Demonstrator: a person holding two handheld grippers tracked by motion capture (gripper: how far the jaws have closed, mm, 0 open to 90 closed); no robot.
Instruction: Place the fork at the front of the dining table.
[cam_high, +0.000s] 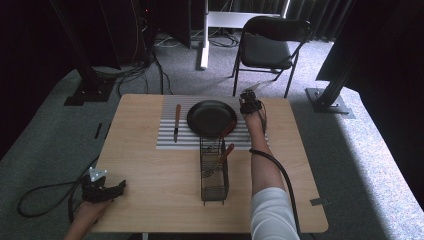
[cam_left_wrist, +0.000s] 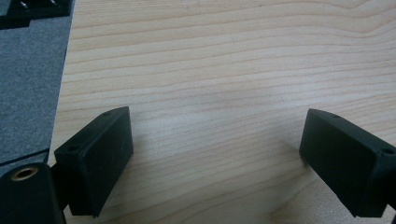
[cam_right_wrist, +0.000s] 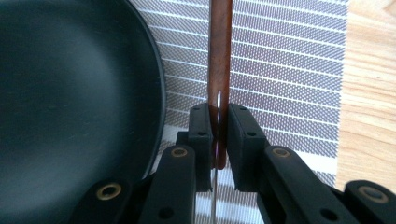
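In the right gripper view, my right gripper (cam_right_wrist: 219, 135) is shut on a utensil with a brown wooden handle (cam_right_wrist: 220, 51). The handle runs away from the jaws over the striped placemat (cam_right_wrist: 289, 79), and a thin metal part shows between the fingers. A black plate (cam_right_wrist: 70, 107) lies just left of it. In the high view the right gripper (cam_high: 248, 104) hovers at the plate's (cam_high: 211, 117) far right edge. My left gripper (cam_high: 116, 188) rests at the table's near left corner. Its jaws stand wide apart, open over bare wood (cam_left_wrist: 215, 158).
A wooden-handled knife (cam_high: 176, 122) lies on the placemat (cam_high: 167, 142) left of the plate. A wire caddy (cam_high: 214, 175) with wooden-handled utensils stands in front of the plate. A folding chair (cam_high: 270, 45) is beyond the table. The placemat's right edge meets bare table (cam_right_wrist: 369, 93).
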